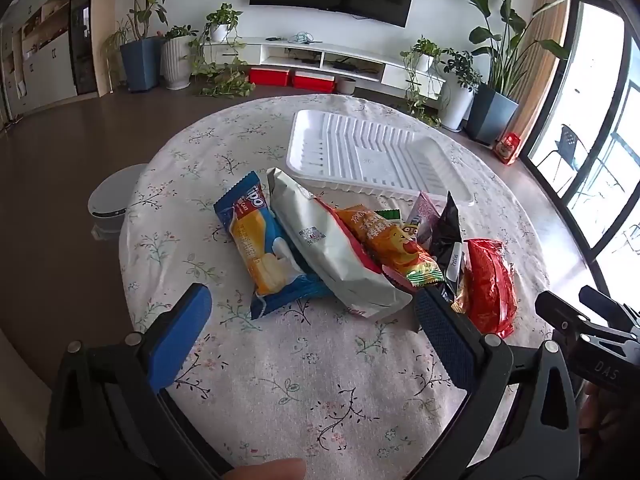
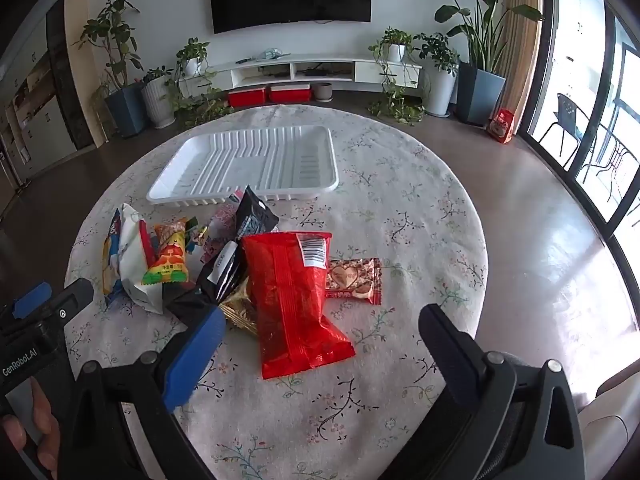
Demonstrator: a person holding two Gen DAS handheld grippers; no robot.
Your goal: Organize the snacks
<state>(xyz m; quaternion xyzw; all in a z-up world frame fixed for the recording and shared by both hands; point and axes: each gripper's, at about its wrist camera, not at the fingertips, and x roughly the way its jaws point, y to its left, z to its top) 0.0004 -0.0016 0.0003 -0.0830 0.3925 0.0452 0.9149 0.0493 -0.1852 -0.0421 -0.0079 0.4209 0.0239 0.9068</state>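
Both grippers are held wide open above a round table point(image 1: 280, 380) covered with a floral cloth, and nothing is gripped by either. In the left wrist view, the left gripper point(image 1: 312, 312) is seen with its jaws spread to either side of the near end of a heap of snack packets, no pad pressing on any of them. A blue and yellow cake packet point(image 1: 256, 248) is shown at the nine o'clock side of the heap, with a long white packet point(image 1: 336, 256) lying partly over it and an orange packet point(image 1: 388, 240) beside that. A black packet point(image 1: 448, 232) stands up at about two o'clock, and a red bag point(image 1: 488, 280) is seen only in part at three o'clock, behind the right-hand finger.

In the right wrist view, the right gripper point(image 2: 320, 324) is placed with its jaws on either side of the red bag's near end, clear of it. That bag is shown whole here, lying lengthwise towards twelve o'clock. A small brown heart-printed packet point(image 2: 354, 282), hidden in the other view, is revealed touching the bag at its three o'clock side. The blue cake packet is nearly concealed here behind the white one.

A white ribbed tray point(image 1: 304, 152) is seen in both views at twelve o'clock beyond the heap, with nothing in it.
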